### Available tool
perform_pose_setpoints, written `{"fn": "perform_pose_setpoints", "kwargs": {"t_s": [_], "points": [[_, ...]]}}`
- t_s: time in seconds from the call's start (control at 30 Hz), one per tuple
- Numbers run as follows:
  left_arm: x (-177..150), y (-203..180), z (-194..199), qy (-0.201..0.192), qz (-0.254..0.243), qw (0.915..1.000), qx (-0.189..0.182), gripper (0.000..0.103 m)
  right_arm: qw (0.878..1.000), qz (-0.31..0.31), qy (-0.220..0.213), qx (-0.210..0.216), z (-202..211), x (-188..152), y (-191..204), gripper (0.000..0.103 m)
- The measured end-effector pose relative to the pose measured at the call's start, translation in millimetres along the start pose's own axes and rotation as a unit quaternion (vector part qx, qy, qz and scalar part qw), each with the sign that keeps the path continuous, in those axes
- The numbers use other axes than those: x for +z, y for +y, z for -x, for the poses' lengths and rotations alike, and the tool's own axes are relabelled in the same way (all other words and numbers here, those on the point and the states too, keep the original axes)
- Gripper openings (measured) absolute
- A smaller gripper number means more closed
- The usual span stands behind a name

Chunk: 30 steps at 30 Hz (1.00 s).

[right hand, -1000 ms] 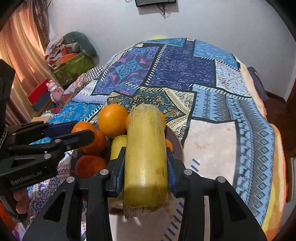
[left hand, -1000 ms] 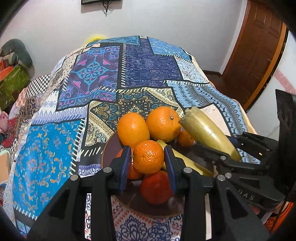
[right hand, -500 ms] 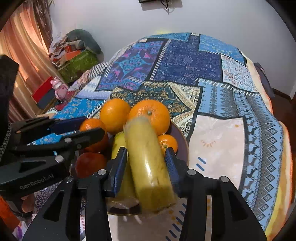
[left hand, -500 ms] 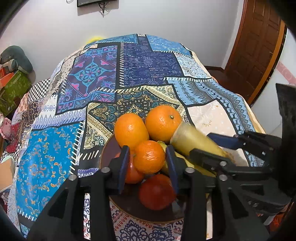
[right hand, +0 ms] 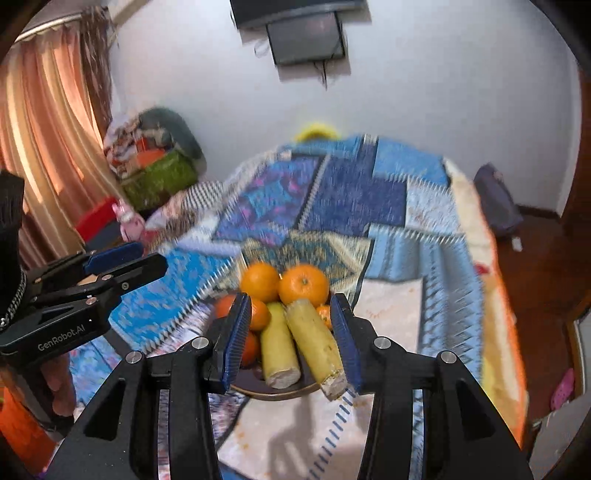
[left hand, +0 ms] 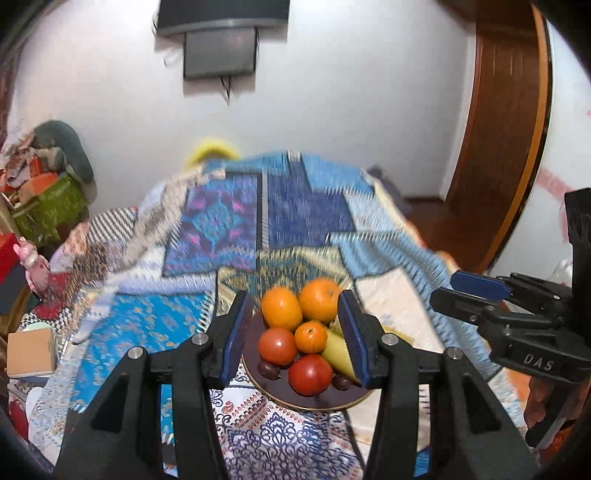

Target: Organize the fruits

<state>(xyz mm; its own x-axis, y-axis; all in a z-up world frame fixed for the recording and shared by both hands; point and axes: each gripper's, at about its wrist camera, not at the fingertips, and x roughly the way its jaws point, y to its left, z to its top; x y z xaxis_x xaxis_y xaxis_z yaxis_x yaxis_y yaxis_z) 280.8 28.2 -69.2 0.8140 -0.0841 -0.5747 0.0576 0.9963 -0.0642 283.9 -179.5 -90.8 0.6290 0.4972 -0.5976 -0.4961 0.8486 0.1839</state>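
Note:
A brown plate on the patchwork cloth holds two big oranges, a small orange, two red fruits and dark plums. Two yellow-green banana-like pieces lie side by side in the plate, cut ends toward me. My left gripper hovers above and short of the plate. Its jaws are opening, with nothing between them. My right gripper is open and empty, raised over the plate's near edge. Each gripper appears in the other's view: right, left.
The patchwork cloth covers a large surface that drops off at its right edge. A wooden door stands at the right and a screen hangs on the far wall. Piled bags and boxes and a curtain are on the left.
Both grippers have risen and drawn back from the plate. The left let go of the small orange; the right let go of the yellow piece, which now lies in the plate.

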Motion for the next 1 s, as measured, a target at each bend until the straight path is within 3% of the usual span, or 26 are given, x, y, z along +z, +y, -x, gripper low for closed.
{"fn": "perform_pose_setpoints", "kwargs": {"t_s": [0.23,0.4,0.6,0.73,0.83,0.9,1.0], "points": [[2,-9,105,-0.098,-0.002,0.9952,0.000,0.048,0.996,0.008,-0.092,0.005,90,1,34,0.045],[-7,-18,164,-0.142,-0.010,0.9897,0.012,0.051,0.990,0.012,-0.139,0.005,136,-10,57,0.049],[-23,-21,198,-0.163,-0.005,0.9865,0.010,0.067,0.985,0.015,-0.170,-0.008,164,-26,73,0.071],[-32,-23,212,-0.174,-0.004,0.9847,0.015,0.087,0.982,0.015,-0.184,-0.028,169,-32,76,0.085],[-36,-26,216,-0.182,-0.009,0.9831,0.019,0.091,0.981,0.017,-0.190,-0.040,172,-35,80,0.091],[-40,-27,221,-0.184,-0.010,0.9826,0.021,0.095,0.980,0.014,-0.195,-0.047,175,-36,81,0.101],[-43,-28,225,-0.189,-0.008,0.9818,0.020,0.101,0.976,0.015,-0.208,-0.058,183,-42,84,0.103]]}}
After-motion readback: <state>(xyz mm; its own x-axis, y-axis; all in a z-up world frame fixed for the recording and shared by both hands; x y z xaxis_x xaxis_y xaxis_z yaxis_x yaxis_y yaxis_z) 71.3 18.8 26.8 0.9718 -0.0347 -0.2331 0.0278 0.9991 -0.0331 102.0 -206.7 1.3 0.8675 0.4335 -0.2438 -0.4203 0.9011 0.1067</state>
